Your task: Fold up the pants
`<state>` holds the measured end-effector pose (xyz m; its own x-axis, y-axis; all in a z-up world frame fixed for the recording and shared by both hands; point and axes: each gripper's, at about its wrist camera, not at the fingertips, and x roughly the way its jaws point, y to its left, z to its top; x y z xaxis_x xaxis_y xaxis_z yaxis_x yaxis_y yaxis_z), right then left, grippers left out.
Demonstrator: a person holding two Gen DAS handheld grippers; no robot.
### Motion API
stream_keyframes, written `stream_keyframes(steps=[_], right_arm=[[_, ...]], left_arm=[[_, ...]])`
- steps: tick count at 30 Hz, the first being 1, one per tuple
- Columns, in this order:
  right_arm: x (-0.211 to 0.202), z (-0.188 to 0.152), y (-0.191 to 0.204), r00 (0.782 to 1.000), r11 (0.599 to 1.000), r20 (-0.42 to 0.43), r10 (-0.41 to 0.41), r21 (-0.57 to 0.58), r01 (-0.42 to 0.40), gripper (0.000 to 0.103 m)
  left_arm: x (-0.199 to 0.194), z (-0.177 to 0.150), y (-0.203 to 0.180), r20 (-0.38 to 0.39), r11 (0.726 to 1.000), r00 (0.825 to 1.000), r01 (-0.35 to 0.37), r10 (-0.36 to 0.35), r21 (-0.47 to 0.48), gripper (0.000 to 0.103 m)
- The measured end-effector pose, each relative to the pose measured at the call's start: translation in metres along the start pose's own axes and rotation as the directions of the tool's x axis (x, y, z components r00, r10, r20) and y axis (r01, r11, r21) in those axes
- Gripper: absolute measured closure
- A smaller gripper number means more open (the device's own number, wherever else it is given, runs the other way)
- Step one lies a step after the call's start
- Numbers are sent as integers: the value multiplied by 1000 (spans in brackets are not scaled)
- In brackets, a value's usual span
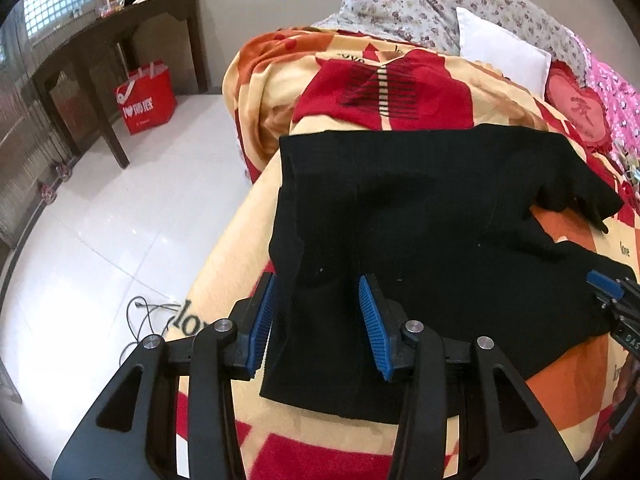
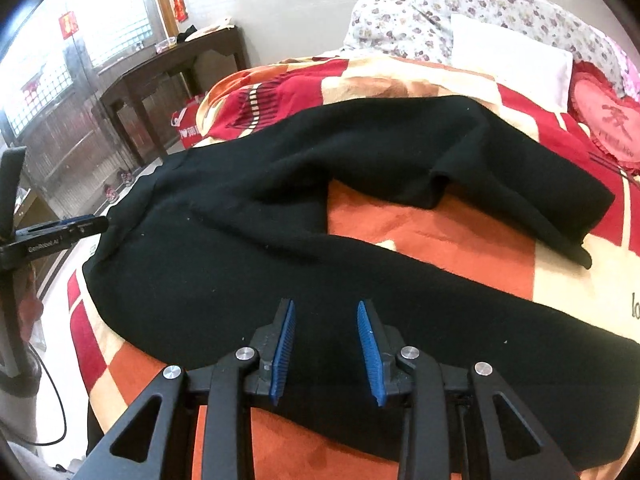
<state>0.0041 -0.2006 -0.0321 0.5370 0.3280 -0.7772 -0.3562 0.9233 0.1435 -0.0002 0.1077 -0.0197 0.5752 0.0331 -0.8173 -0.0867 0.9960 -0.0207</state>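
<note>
Black pants (image 1: 420, 208) lie spread on a bed blanket (image 1: 248, 208) patterned in red, orange and cream. Their two legs run apart toward the right, with orange blanket showing between them (image 2: 420, 236). My left gripper (image 1: 320, 292) is open, its blue pads on either side of the pants' waist end near the bed's left edge. My right gripper (image 2: 326, 316) is open, just over the nearer leg (image 2: 280, 280). Each gripper shows at the edge of the other's view: the right gripper (image 1: 608, 288), the left gripper (image 2: 76, 226).
A white pillow (image 1: 500, 52), a floral quilt (image 1: 420, 4) and a red heart cushion (image 1: 576, 112) lie at the head of the bed. A dark wooden table (image 1: 104, 40) and a red bag (image 1: 146, 96) stand on the white tile floor at left. A cable (image 1: 148, 316) lies by the bed.
</note>
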Motion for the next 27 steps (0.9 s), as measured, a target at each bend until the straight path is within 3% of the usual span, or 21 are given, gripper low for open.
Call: stream_keyframes(steps=[3, 7, 17, 21, 27], right_arm=[[-2, 2, -2, 1000, 1000, 7, 2, 0, -2, 72], [-7, 8, -5, 999, 1000, 34, -7, -11, 8, 59], [11, 13, -8, 1000, 1000, -9, 24, 2, -24, 59], [17, 11, -7, 1000, 1000, -25, 13, 1, -13, 59], [15, 12, -12, 1000, 1000, -6, 0, 18, 1, 59]], left_arm=[[2, 4, -4, -5, 1000, 1000, 8, -8, 10, 61], [6, 12, -12, -10, 999, 1000, 29, -28, 25, 61], [33, 21, -37, -88, 993, 990, 114, -111, 36, 61], [44, 16, -46, -119, 991, 985, 128, -123, 34, 61], [46, 12, -55, -106, 992, 988, 114, -108, 53, 59]])
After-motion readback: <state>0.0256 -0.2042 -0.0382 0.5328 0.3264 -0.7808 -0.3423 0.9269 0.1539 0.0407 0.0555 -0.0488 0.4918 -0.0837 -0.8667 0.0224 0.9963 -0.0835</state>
